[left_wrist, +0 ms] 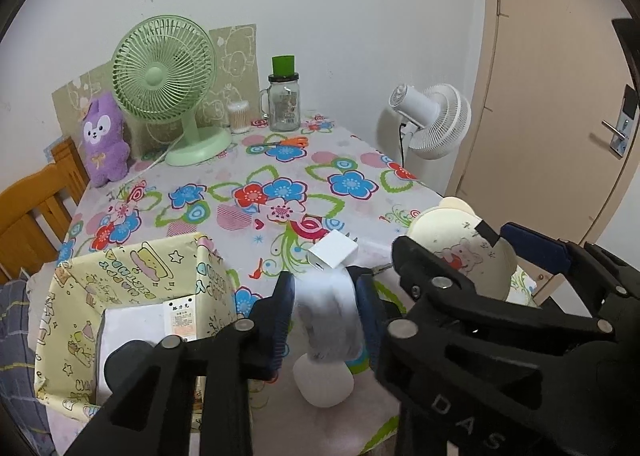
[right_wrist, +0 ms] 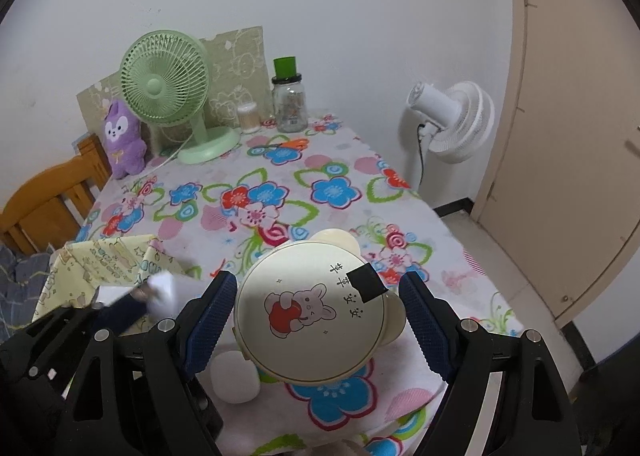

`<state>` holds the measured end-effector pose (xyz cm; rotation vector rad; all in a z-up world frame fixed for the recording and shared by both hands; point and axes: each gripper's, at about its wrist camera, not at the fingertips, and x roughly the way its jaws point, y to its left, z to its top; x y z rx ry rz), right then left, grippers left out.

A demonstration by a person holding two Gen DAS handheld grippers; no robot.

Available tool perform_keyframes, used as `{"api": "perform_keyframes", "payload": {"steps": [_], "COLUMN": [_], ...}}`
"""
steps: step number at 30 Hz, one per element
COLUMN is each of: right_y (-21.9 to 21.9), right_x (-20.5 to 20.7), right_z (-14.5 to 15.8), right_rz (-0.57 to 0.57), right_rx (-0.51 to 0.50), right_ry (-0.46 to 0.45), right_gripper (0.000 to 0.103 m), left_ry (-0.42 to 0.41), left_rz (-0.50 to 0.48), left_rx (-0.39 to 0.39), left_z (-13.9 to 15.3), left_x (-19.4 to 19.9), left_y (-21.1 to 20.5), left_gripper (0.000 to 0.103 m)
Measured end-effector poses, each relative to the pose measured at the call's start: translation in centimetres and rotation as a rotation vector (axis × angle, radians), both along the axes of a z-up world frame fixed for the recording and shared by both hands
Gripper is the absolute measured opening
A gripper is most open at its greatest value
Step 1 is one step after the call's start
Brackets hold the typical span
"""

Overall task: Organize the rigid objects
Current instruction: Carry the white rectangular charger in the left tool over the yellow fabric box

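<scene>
My left gripper (left_wrist: 325,310) is shut on a white block-shaped object (left_wrist: 326,312), blurred, held above the table beside the yellow patterned box (left_wrist: 132,276). A white charger cube (left_wrist: 333,252) lies just beyond it. A white rounded object (left_wrist: 323,382) rests on the cloth below. My right gripper (right_wrist: 316,320) is open, its fingers on either side of a cream round case with a rabbit picture (right_wrist: 310,316), not touching it. In the right wrist view the left gripper holds the white object (right_wrist: 162,292) by the box (right_wrist: 108,256). The white rounded object (right_wrist: 235,378) lies beside the case.
A floral tablecloth (left_wrist: 280,191) covers the table. At the back stand a green fan (left_wrist: 164,71), a purple plush (left_wrist: 103,139), a cotton-swab jar (left_wrist: 239,116), a glass jar with a green lid (left_wrist: 284,99) and orange scissors (left_wrist: 288,142). A white fan (left_wrist: 432,119), a door and a wooden chair (left_wrist: 36,207) surround the table.
</scene>
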<state>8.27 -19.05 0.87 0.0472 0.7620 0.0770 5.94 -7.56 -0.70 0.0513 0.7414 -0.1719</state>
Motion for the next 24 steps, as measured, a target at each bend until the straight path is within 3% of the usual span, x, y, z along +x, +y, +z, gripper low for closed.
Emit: {"api": "perform_keyframes", "payload": {"steps": [10, 18, 20, 24], "right_y": [-0.4, -1.9, -2.0, -2.8], "right_x": [1.2, 1.7, 1.8, 1.9], "right_z": [-3.0, -5.6, -5.8, -6.7], "right_rz": [-0.004, -0.006, -0.008, -0.015], "right_rx": [-0.004, 0.017, 0.021, 0.030], "right_ry": [0.050, 0.092, 0.096, 0.111], "right_gripper": [0.085, 0.084, 0.084, 0.084], "left_ry": [0.053, 0.111, 0.119, 0.140], "left_rz": [0.004, 0.017, 0.012, -0.005], "left_rx": [-0.008, -0.022, -0.022, -0.009], "left_z": [-3.5, -5.5, -5.9, -6.8], "left_x": [1.3, 2.0, 2.1, 2.5], "left_y": [-0.7, -1.3, -1.5, -2.4], "left_gripper": [0.034, 0.045, 0.056, 0.060]}}
